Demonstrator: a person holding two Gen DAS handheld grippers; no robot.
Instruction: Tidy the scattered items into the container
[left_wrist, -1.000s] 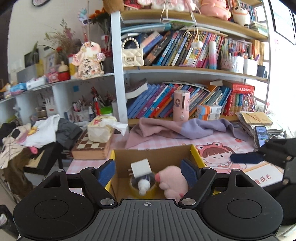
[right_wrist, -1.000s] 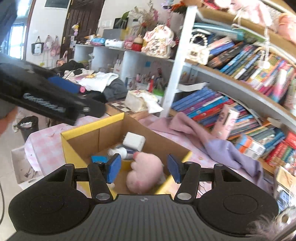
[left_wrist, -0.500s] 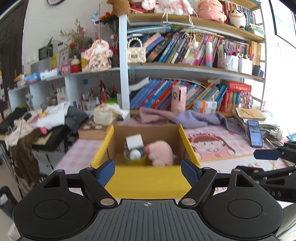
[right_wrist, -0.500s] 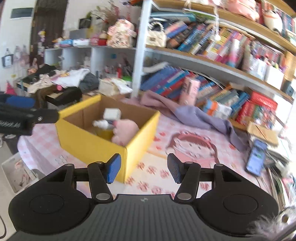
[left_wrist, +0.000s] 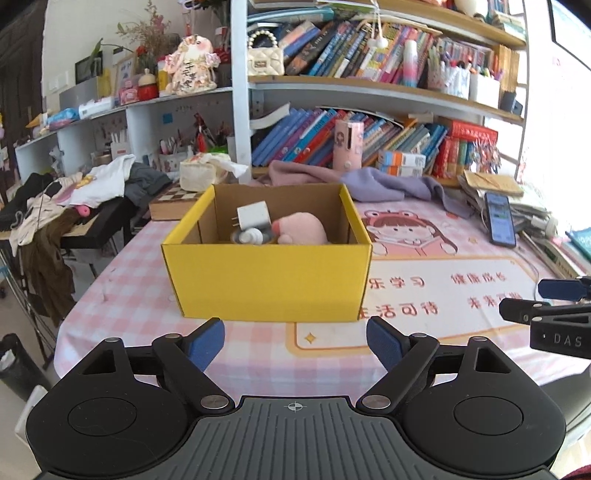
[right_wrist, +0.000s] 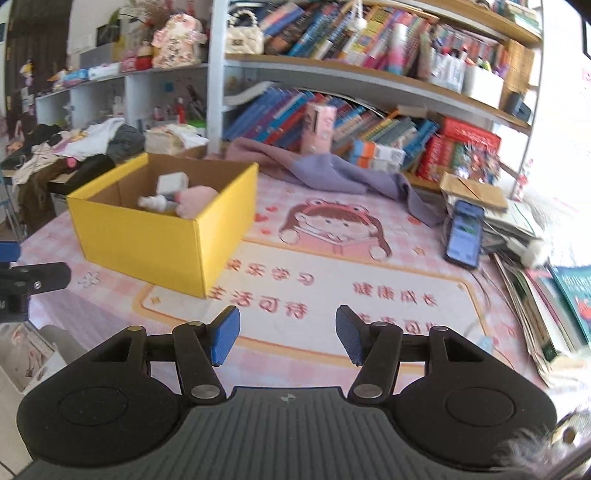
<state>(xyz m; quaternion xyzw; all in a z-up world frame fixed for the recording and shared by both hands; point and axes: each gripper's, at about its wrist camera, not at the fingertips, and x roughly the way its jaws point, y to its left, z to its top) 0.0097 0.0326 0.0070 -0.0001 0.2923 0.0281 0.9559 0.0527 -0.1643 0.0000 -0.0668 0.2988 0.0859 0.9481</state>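
Left hand-held gripper (left_wrist: 295, 338) just opened wider, empty, yellow box (left_wrist: 267, 275) straight ahead on the bench (left_wrist: 122, 295) holding pink plush (left_wrist: 301, 230) and white charger (left_wrist: 253, 216); right hand-held gripper (right_wrist: 288, 334) parted a little, empty, box (right_wrist: 159, 236) ahead-left.

Left wrist view: looks down-forward over the left claw (left_wrist: 295, 345), yellow box (left_wrist: 269, 275) straight ahead, near.
Right wrist view: looks down-forward over the right claw (right_wrist: 287, 336), box (right_wrist: 155, 236) ahead-left, farther off.
Shared: box, pink desk (left_wrist: 443, 291), bookshelf (right_wrist: 369, 79), phone (right_wrist: 463, 232); each view catches the other claw at its edge.
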